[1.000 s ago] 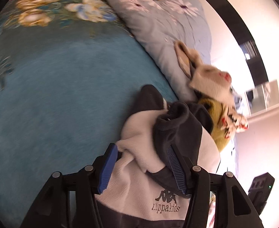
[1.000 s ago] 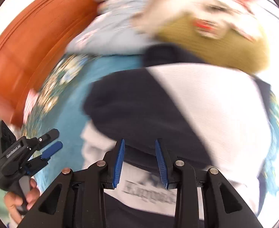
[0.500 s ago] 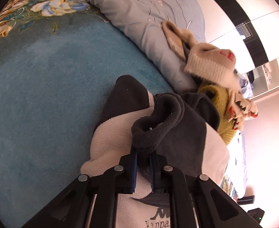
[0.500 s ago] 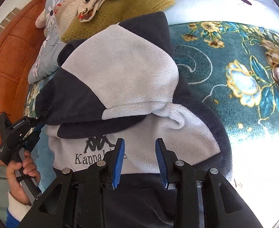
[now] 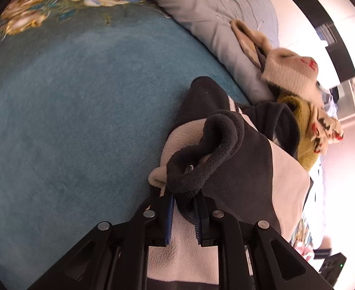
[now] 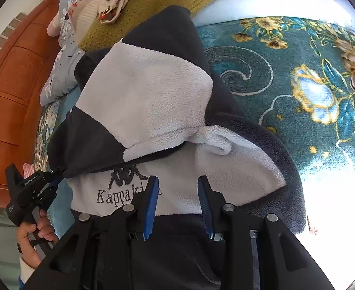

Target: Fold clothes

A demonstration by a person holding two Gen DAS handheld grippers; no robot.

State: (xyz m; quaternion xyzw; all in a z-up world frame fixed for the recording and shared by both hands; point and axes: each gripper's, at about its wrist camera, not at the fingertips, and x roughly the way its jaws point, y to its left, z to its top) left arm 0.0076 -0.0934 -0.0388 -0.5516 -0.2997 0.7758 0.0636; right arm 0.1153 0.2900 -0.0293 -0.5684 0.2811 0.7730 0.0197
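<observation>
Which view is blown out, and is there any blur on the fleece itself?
Right wrist: the lower right clips to white where sunlight hits the floral blanket; the fleece jacket and its logo stay sharp under the open right claw. Left wrist: the right edge washes out toward the bright wall; the cuff in the shut left claw is crisp, with strong fisheye bending at the rim.

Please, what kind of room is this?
Most likely a bedroom: the fleece jacket lies on a teal floral blanket, with a grey flowered pillow and a wooden headboard behind.
</observation>
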